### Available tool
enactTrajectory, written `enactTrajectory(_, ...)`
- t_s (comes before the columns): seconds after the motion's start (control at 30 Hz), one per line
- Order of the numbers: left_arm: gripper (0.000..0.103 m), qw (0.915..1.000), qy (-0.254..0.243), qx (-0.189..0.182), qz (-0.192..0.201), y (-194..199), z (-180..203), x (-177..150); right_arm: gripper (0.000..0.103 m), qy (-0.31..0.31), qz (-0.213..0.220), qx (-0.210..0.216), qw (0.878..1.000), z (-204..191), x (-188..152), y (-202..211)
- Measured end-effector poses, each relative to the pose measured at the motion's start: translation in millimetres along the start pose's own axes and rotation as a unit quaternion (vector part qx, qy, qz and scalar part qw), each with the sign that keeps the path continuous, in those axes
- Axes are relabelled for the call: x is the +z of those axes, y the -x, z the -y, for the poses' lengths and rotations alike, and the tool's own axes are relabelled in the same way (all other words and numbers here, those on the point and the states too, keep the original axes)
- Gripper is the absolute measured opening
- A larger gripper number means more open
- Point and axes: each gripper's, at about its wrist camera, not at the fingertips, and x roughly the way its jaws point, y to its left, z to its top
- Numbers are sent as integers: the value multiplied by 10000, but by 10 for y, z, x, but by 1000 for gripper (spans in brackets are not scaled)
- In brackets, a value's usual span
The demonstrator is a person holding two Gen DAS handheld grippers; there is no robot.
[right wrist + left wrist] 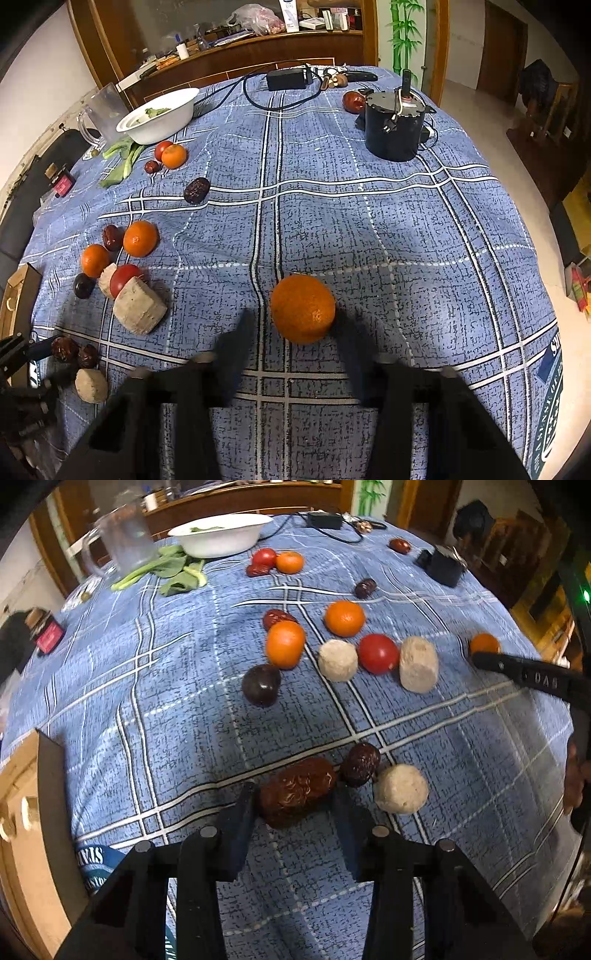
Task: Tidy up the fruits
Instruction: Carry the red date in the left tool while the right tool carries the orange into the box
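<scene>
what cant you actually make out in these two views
- Left wrist view: whether the left gripper presses the red date or only brackets it; the fingers hide the contact.
- Right wrist view: the right gripper is motion-blurred, so contact with the orange is unclear.
- Right wrist view: the white bowl holds something green, too small to name.
- Left wrist view: the jar label is blurred.

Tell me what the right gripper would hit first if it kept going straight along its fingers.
The orange. It sits just ahead of the right gripper, nearer its right finger, jaws open. Whether a finger already touches it is unclear because of blur.
</scene>
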Motion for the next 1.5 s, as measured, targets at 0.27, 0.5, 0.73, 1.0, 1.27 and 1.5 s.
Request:
enactTrajectory(0.27, 39, 9991, 397, -80, 143, 119, -52, -68, 31, 29, 17, 87, 10000, -48, -57, 76)
enactTrajectory(0.5, 39, 9934, 959, -333, 529, 473, -242, -133, 31, -12, 96, 387, 9992, -193, -131, 300)
enactTrajectory(0.73, 39, 9854, 1499, -255, 766, 782, -707, -298, 31, 193, 139, 822, 9963, -673, -173, 467)
enactTrajectory(1.0, 39, 9691, 2319, 153, 827, 1072, -1636, -744, 32, 652, 5, 1634, 9844, -1761, -218, 616)
enactTrajectory(1.27, 40, 9482, 3041, 626, 668, 1195, -2543, -1272, 32, 1503, -275, 2321, 9606, -3108, -343, 634)
enactTrajectory(1.5, 40, 9470, 3074, 819, 437, 1092, -2972, -1428, 33, 2302, -422, 2345, 9435, -4063, -584, 454)
